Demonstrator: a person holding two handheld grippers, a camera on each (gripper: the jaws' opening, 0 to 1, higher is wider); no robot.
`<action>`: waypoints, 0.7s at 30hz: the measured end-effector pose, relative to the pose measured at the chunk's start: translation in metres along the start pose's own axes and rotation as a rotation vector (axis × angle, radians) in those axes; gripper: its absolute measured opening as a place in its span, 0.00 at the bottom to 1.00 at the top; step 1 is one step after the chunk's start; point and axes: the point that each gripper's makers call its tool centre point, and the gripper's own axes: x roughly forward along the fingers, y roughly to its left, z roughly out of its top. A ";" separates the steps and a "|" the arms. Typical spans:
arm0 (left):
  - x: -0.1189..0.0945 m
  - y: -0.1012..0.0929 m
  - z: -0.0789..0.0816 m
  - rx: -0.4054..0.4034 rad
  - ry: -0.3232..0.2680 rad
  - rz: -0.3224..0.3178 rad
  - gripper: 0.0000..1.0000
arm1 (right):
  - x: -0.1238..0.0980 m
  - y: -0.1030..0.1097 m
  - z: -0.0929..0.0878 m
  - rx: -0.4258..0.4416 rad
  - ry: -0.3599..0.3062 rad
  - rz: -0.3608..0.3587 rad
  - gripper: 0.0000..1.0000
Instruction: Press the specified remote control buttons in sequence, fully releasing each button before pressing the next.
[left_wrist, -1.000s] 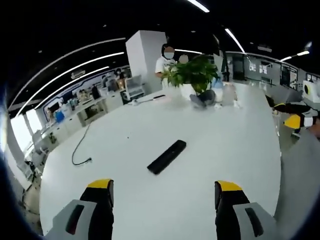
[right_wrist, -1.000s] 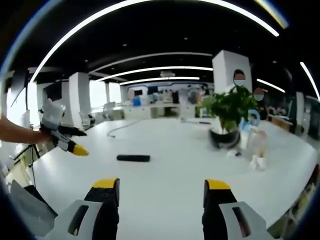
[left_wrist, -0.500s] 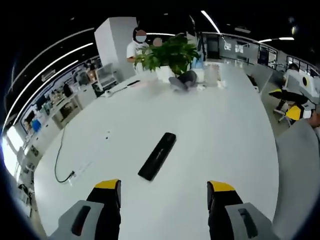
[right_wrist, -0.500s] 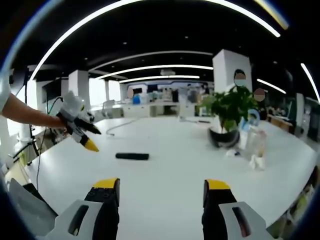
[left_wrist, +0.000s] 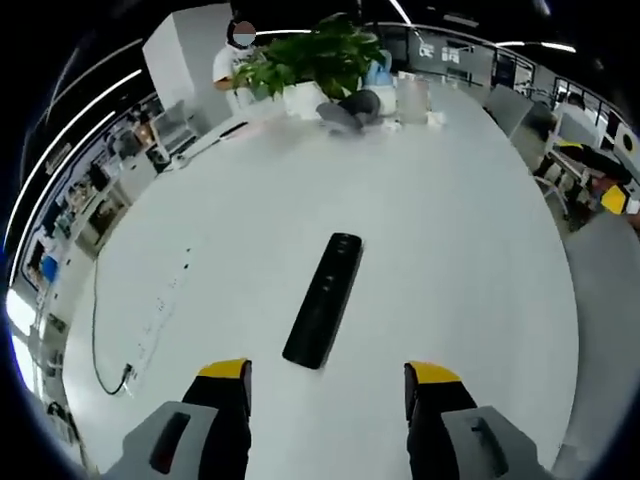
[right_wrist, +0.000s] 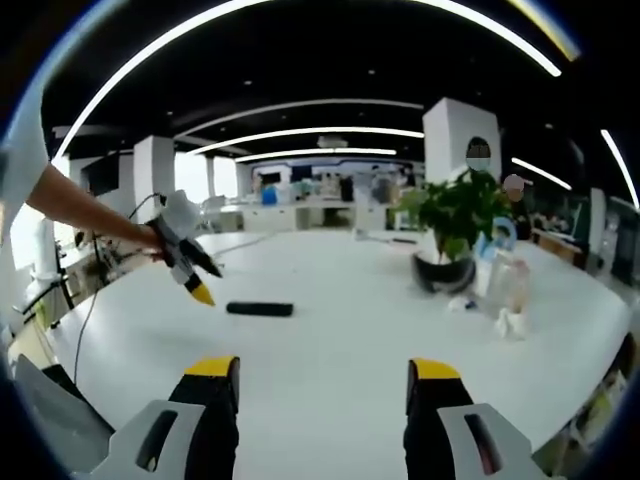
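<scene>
The black remote control (left_wrist: 324, 299) is seen lying flat on the white counter (left_wrist: 460, 230), just ahead of the left gripper (left_wrist: 326, 377) and well apart from the potted plant (left_wrist: 318, 62); it is judged light, rigid and liable to slide on the smooth top, so it is best steadied by its long edges near the middle while buttons are pressed from above. The left jaws are held wide apart and nothing is gripped or touched. The right gripper (right_wrist: 324, 372) is likewise spread wide and empty, well short of the remote.
</scene>
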 end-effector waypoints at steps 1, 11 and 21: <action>0.003 0.000 0.002 -0.002 0.005 -0.021 0.60 | 0.000 0.000 0.000 0.000 0.001 0.000 0.66; 0.031 0.006 0.000 0.097 0.078 -0.051 0.53 | 0.001 0.001 -0.003 -0.009 0.018 0.003 0.65; 0.058 0.014 -0.012 0.112 0.155 -0.070 0.44 | 0.003 0.001 -0.005 -0.011 0.029 0.003 0.64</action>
